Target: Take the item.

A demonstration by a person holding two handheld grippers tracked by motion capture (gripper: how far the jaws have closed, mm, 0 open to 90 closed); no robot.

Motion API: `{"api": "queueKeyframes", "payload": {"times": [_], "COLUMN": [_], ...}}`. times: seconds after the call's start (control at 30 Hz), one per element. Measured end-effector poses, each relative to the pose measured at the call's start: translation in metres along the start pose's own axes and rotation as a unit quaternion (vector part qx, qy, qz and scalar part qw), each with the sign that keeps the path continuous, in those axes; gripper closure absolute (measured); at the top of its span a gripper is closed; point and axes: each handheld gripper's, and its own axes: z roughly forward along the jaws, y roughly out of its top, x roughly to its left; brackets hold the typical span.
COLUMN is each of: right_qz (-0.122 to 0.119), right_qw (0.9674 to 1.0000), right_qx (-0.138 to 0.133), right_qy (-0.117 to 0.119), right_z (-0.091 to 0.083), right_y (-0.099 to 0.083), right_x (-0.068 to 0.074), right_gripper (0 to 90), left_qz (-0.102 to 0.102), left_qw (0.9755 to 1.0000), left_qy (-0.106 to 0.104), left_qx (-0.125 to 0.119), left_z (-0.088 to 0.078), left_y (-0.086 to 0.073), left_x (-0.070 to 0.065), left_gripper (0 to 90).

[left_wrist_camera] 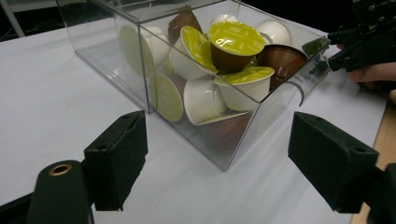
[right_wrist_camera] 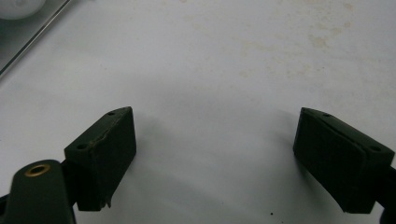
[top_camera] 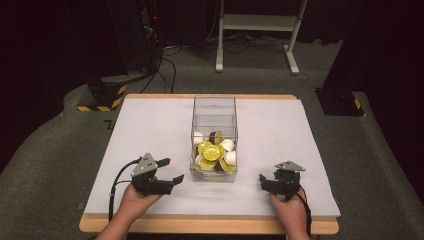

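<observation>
Flanking clear box (top_camera: 214, 131) of capsules (top_camera: 213, 152): L gripper (top_camera: 167, 170) & R gripper (top_camera: 265, 181), jaws spread, both empty.

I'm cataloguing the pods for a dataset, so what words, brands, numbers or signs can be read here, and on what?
Nothing can be read.
Top green lid of the pods in the clear box: faint print and a small emblem, too blurred to read.
White table cover, far-left edge: a dark mark, too small to make out.
</observation>
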Motion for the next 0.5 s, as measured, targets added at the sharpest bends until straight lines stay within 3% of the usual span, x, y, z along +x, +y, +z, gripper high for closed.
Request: {"api": "queueKeyframes", "payload": {"times": [0.03,0.5], "right_qz": [0.004,-0.002], "right_qw": [1.0000,1.0000], "right_qx": [-0.003,0.002], "right_qy": [-0.002,-0.004], "right_z": [-0.001,0.000], "right_y": [0.000,0.000], "right_x": [-0.001,0.000], "right_gripper": [16.4,15.8], "left_qz": [-0.006,0.003], "left_qw": [1.0000,0.9998], "left_qy": [0.000,-0.014], "left_qx": [-0.004,-0.013], "left_z": [0.001,0.015], "left_y": [0.000,0.017], "left_x": [-0.001,-0.011], "left_gripper": [20.2,21.1]}}
